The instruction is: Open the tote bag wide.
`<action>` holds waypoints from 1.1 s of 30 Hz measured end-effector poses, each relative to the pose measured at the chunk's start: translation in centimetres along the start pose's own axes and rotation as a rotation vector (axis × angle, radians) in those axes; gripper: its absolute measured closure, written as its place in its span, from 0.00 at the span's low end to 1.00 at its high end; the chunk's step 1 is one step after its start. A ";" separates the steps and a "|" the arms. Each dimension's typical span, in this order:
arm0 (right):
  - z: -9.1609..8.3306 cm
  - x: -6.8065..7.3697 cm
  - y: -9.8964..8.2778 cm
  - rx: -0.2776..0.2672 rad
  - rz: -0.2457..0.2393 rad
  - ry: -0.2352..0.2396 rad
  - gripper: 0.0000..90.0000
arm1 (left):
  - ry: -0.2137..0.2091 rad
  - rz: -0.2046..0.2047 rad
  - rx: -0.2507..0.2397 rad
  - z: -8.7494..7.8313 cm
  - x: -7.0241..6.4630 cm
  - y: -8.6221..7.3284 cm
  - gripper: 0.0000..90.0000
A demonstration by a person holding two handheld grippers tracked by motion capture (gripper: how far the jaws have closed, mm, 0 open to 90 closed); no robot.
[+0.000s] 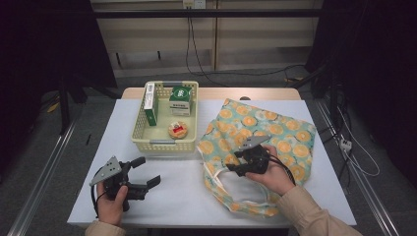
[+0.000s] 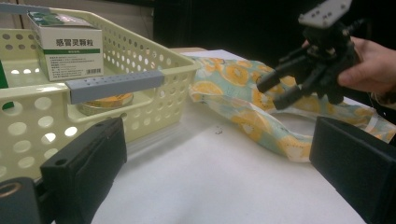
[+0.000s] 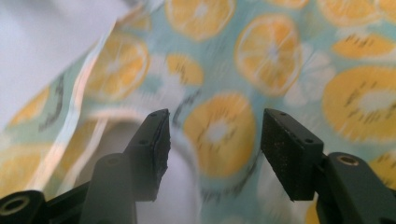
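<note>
The right gripper (image 1: pixel 235 163) hovers with its jaws parted and nothing between them, just above the soft cloth bag printed with orange slices on pale green (image 1: pixel 275 135); in the right gripper view that fabric spreads directly ahead of both pads, with the bag's looped handle (image 3: pixel 100 119) curving past the left pad. The bag lies flat on the white surface (image 1: pixel 177 189). The left gripper (image 1: pixel 142 173) rests lower on the surface, jaws released and wide, with the pale yellow perforated plastic basket (image 1: pixel 142 140) just beyond its left jaw.

The step in hand looks like taking hold of the bag's rim or handle to open it. To do that well, the right jaws should come down so that one layer of cloth, not both, slips between the pads, then pinch near the mouth's edge and lift.

Count: one bag, one basket, two grippers. In the basket: two green-and-white cartons (image 1: pixel 180 101) and one small round tin (image 1: pixel 178 130).
</note>
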State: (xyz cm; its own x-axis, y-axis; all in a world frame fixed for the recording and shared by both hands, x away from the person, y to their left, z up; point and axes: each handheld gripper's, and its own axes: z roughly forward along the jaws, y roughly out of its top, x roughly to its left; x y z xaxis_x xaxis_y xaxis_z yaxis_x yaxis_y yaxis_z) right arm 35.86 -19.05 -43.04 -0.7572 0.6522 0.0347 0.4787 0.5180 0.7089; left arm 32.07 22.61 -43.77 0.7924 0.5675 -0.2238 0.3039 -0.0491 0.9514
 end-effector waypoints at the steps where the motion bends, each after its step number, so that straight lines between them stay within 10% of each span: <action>1: 0.0 0.2 -0.5 0.021 -0.011 -0.010 0.47 | -0.001 -0.001 0.003 0.0 0.0 0.0 0.04; 11: 0.2 -0.6 -3.0 0.022 0.006 -0.024 0.99 | -0.002 -0.002 0.001 0.1 -0.1 0.0 0.04; 28: 1.4 -8.3 -1.9 -0.020 0.146 -0.261 1.00 | -0.005 -0.007 0.001 0.1 0.2 -0.1 0.04; 33: 1.1 -8.7 -1.5 -0.066 0.192 -0.208 1.00 | -0.002 -0.015 -0.006 0.0 0.3 -0.1 0.04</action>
State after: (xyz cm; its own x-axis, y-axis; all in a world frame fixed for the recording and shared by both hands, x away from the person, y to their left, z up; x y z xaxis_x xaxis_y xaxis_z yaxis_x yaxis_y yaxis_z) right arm 42.19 -24.89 -45.22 -0.5447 0.8380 0.0319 0.5694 0.3416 0.7477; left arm 32.25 22.80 -43.92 0.7889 0.5664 -0.2384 0.3125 -0.0358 0.9492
